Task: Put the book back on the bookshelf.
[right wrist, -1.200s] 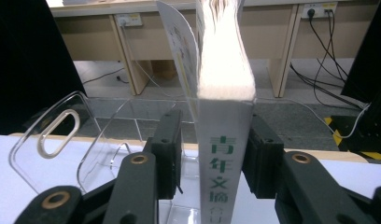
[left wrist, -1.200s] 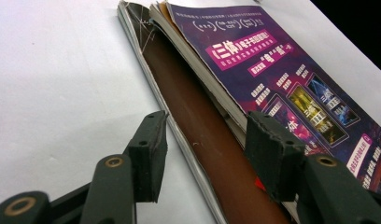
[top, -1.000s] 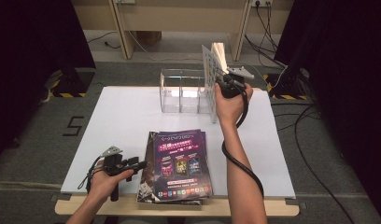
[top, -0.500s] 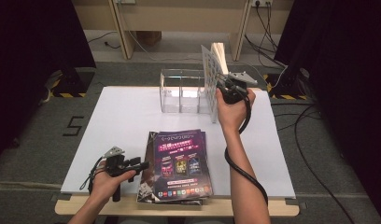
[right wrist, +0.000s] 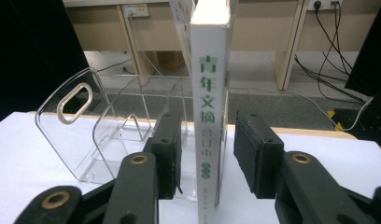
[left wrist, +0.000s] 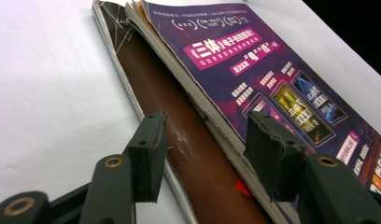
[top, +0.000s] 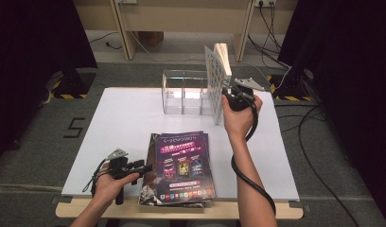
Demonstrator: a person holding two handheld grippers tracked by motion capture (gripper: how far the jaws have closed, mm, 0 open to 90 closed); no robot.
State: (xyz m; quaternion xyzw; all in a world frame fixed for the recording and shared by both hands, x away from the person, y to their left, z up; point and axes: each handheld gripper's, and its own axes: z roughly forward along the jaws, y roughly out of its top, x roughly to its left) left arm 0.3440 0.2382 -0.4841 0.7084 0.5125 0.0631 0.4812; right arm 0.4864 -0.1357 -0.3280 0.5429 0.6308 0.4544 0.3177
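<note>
An upright book (right wrist: 209,107) is bracketed, ungripped, by the open right claw (right wrist: 208,154) beside the clear rack (top: 186,92); release appears complete, withdrawal follows, while the open, empty left claw (left wrist: 205,154) awaits the magazines (left wrist: 254,79).
</note>
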